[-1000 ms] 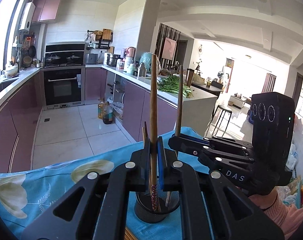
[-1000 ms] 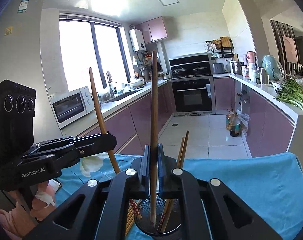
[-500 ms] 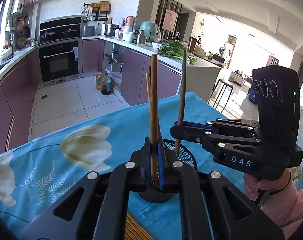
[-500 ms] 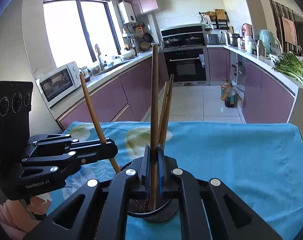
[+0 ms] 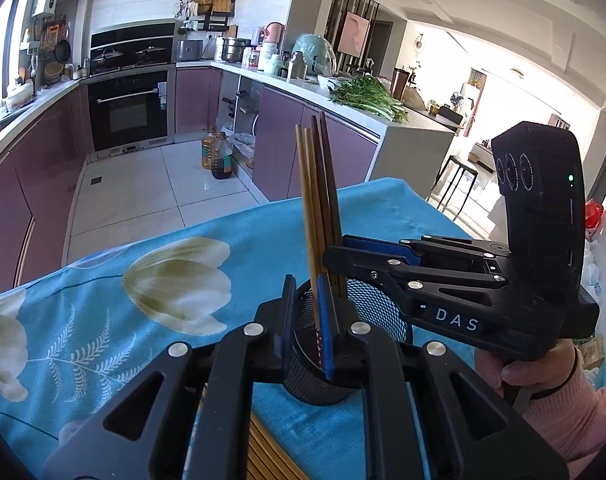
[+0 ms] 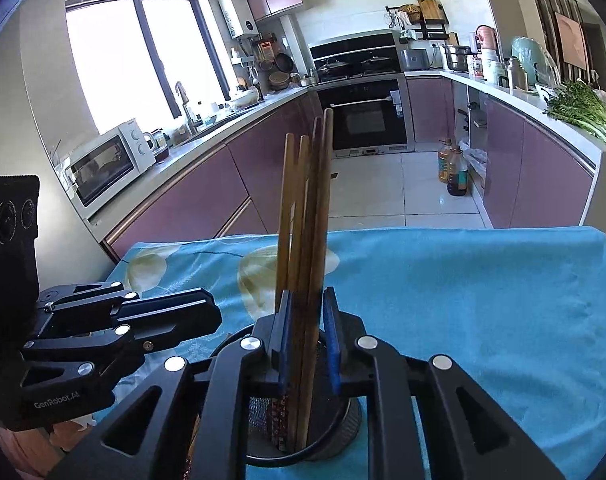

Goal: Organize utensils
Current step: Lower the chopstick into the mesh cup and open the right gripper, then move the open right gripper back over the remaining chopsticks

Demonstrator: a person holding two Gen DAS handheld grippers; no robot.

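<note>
Four chopsticks stand upright in the black mesh holder at lower centre of both frames, on the blue flowered cloth of the worktop. The right claw has its blue pads spread with the sticks standing loose between them, gripping nothing. The left claw is likewise parted around a light stick, not clamped on it.

The risk lies in pulling away. Both claws straddle the bundle from different sides — a sideways withdrawal would likely catch a stick on a pad and lever it out, or tip the light holder over. Lifting straight up past the tall tips looks safer. The two claws also sit close together over the rim, so they may knock each other. More sticks lie at the bottom edge of the left view, probably next to be fetched.
</note>
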